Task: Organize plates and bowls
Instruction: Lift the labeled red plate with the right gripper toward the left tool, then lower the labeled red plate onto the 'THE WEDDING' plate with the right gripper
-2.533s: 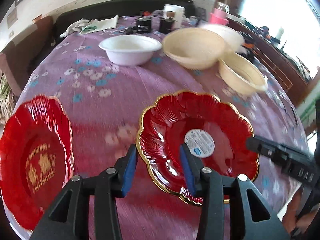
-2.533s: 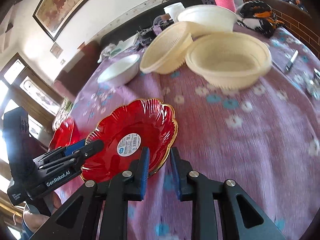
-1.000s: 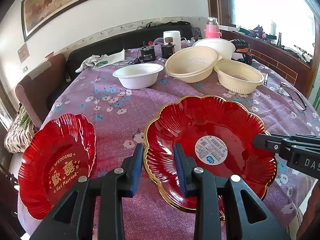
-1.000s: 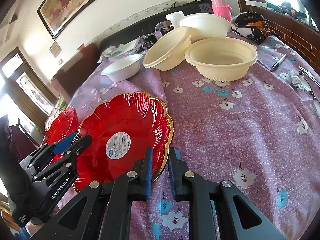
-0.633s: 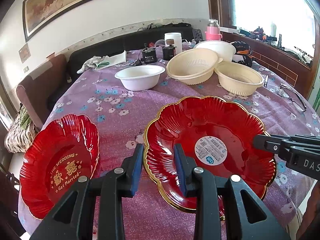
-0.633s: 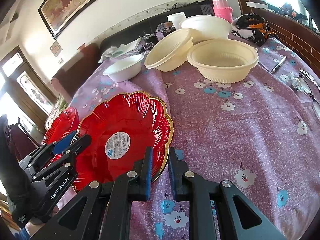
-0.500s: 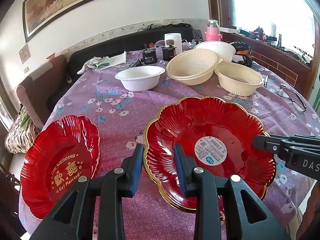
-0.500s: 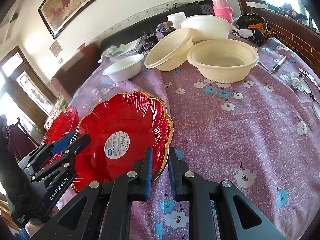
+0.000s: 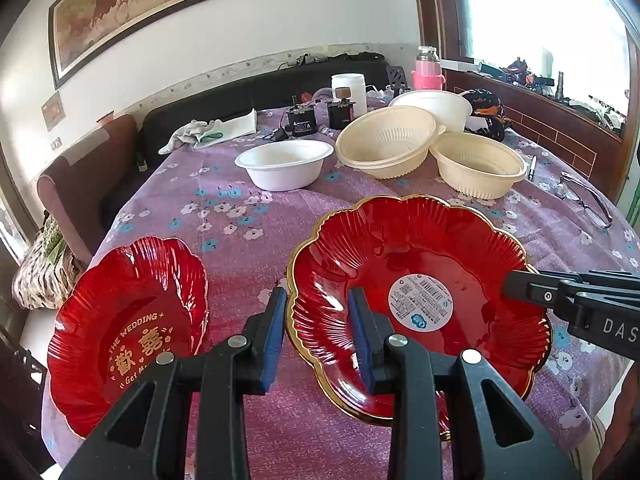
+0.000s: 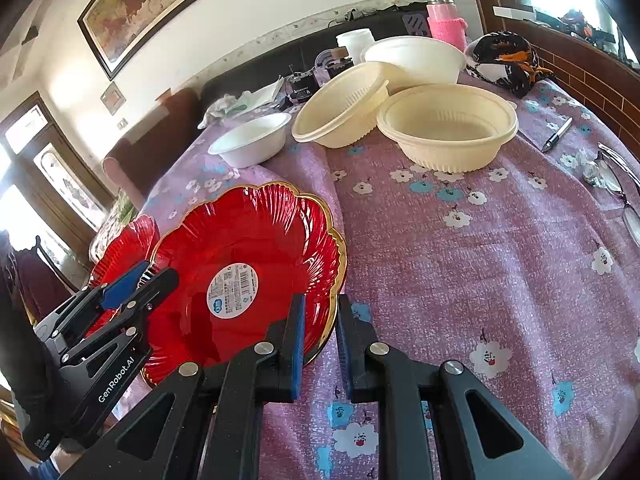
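A gold-rimmed red plate [image 9: 420,248] with a white barcode sticker sits near the table's front edge. My left gripper [image 9: 317,300] is shut on its left rim, one pad inside the plate and one outside. My right gripper [image 10: 320,304] is shut on the opposite rim, its tip showing in the left wrist view [image 9: 512,282]. A second red plate [image 9: 132,300] with gold "THE WEDDING" lettering lies to the left at the table's edge. Further back stand a small white bowl [image 9: 284,164], a tilted cream bowl [image 9: 386,140], an upright cream bowl [image 9: 478,164] and a larger white bowl [image 9: 436,106].
The purple flowered tablecloth [image 10: 460,280] covers a round table. Glasses [image 9: 588,200] and a pen [image 9: 532,166] lie at the right. A pink bottle [image 9: 428,68], a white cup [image 9: 349,88], black devices [image 9: 302,124] and gloves [image 9: 208,130] crowd the back. A brown chair [image 9: 80,172] stands at the left.
Compared with the oldest frames, both pairs of jaws have narrowed onto the gold-rimmed plate's rim and the views have steadied. Over the last second nothing has visibly moved.
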A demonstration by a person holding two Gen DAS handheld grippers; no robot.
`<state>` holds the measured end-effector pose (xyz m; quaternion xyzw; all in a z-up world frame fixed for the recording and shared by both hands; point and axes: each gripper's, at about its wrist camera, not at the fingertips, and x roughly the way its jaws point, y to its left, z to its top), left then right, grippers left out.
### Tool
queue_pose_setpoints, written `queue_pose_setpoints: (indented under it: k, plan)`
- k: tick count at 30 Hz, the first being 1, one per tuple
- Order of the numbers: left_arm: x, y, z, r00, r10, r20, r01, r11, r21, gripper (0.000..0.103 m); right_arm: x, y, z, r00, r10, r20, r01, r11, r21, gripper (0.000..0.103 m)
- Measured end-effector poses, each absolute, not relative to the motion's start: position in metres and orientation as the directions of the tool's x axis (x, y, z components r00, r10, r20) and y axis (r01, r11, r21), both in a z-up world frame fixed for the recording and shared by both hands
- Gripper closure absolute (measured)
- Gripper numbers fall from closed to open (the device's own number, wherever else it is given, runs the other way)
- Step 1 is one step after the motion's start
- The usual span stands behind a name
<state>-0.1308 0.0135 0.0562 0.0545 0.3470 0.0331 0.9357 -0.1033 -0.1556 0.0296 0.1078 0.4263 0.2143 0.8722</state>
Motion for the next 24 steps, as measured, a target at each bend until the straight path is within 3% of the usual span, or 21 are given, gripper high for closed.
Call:
queue_pose_setpoints:
  k: [24]
  plan:
    - [-0.159, 0.080, 0.090, 0.802, 0.155, -0.576, -0.163, 0.986, 0.037, 0.064, -0.098, -0.087, 0.066, 0.539, 0.490, -0.685, -0.402, 0.864, 0.303, 0.087]
